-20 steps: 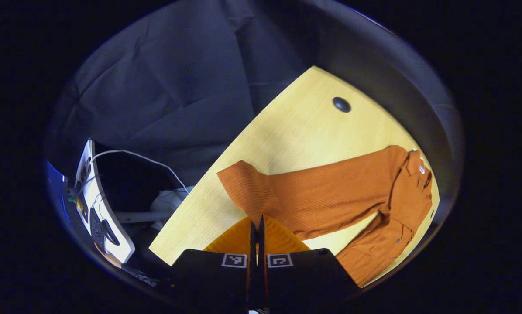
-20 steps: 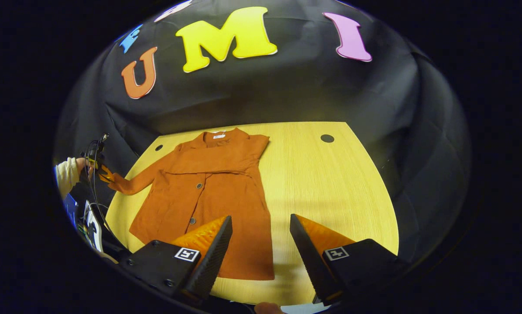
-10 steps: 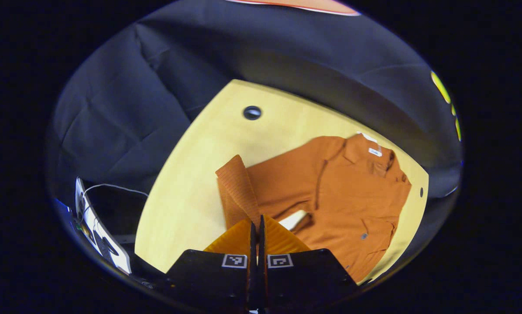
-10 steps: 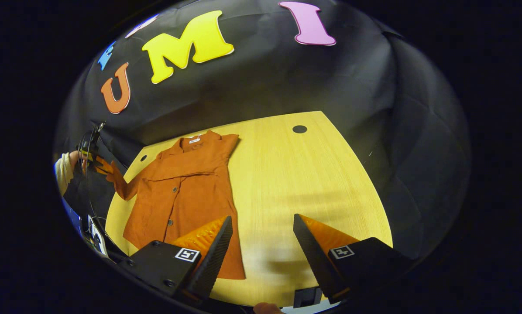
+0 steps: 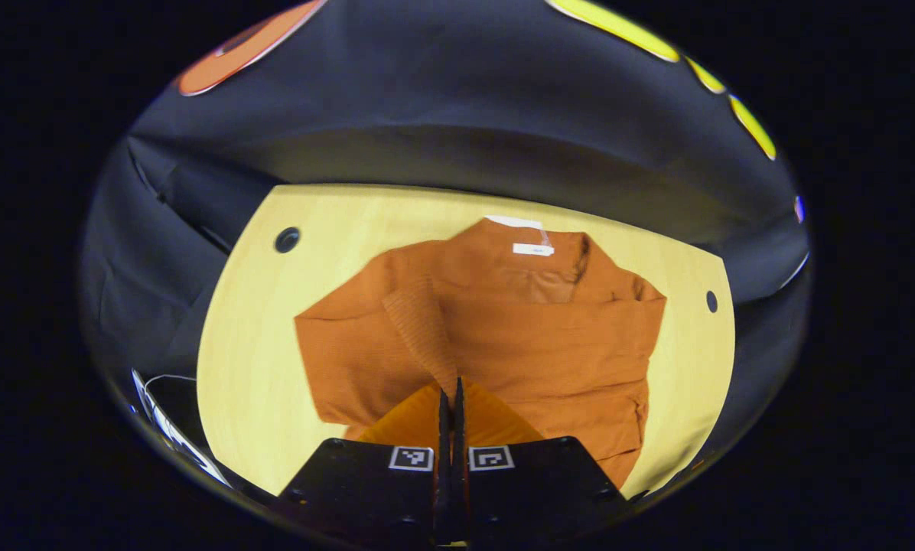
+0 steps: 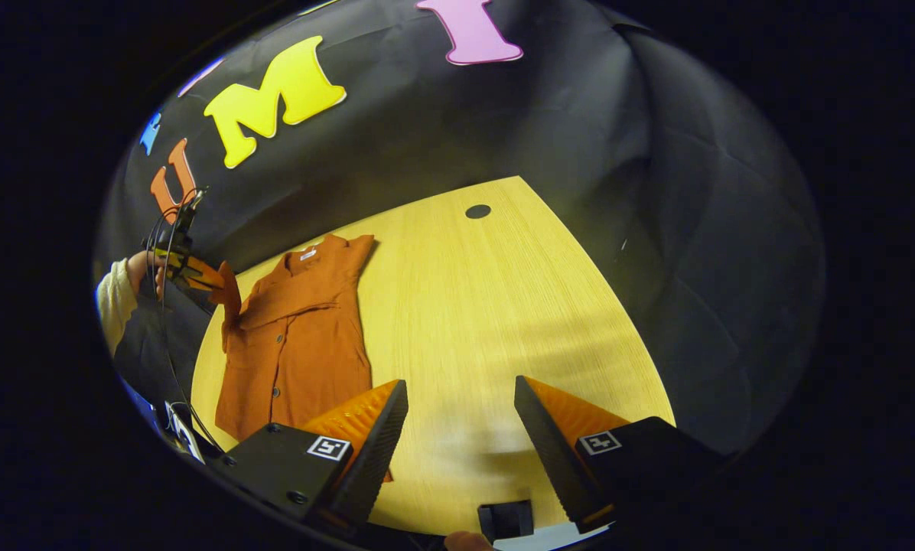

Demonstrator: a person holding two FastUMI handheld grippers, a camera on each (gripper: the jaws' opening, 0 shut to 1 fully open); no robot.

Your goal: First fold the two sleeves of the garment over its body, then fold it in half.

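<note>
The rust-orange ribbed button-front garment [image 5: 503,344] lies flat mid-frame on the pale wooden tabletop [image 5: 251,321]. The left gripper [image 5: 450,398] is clenched on its limp sleeve cuff [image 5: 419,329]; the cloth looks soft and light, best pinched at edges. The right gripper [image 6: 457,428] hangs released at lower centre.

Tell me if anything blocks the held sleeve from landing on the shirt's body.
Nothing visible does. The left gripper holds the sleeve above the shirt's body, whose front is bare; the right gripper is off over the table.
</note>
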